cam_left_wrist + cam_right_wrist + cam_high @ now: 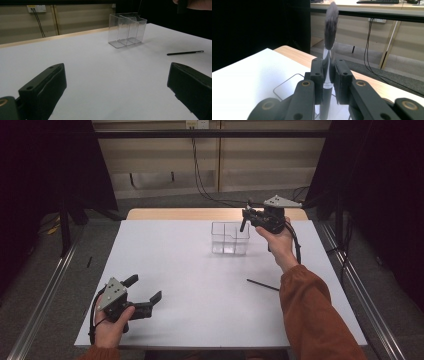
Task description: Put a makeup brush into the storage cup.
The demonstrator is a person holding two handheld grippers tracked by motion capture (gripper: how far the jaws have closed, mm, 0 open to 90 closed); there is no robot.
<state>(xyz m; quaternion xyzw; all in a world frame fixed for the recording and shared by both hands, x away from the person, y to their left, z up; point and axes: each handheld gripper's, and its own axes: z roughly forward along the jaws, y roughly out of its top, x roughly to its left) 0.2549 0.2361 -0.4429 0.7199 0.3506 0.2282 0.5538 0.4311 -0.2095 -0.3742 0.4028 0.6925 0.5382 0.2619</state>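
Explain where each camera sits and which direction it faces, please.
High view: above the person's side, looking down the white table; both forearms, left gripper, right gripper.
Left gripper view: low, between open jaws, facing clear organizer and black pen.
Right gripper view: along jaws shut on makeup brush.
Shared: organizer, pen, table.

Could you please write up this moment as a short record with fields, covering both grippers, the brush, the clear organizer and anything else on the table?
right gripper: shut on the makeup brush, bristles up, handle pointing down, raised above the clear organizer
left gripper: open, holding nothing, low at the near left of the table
clear organizer: transparent, divided into compartments, upright at the far middle of the white table; nothing visible inside
thin black stick: lying flat on the table, near the right forearm; possibly a pencil or liner, too small to tell
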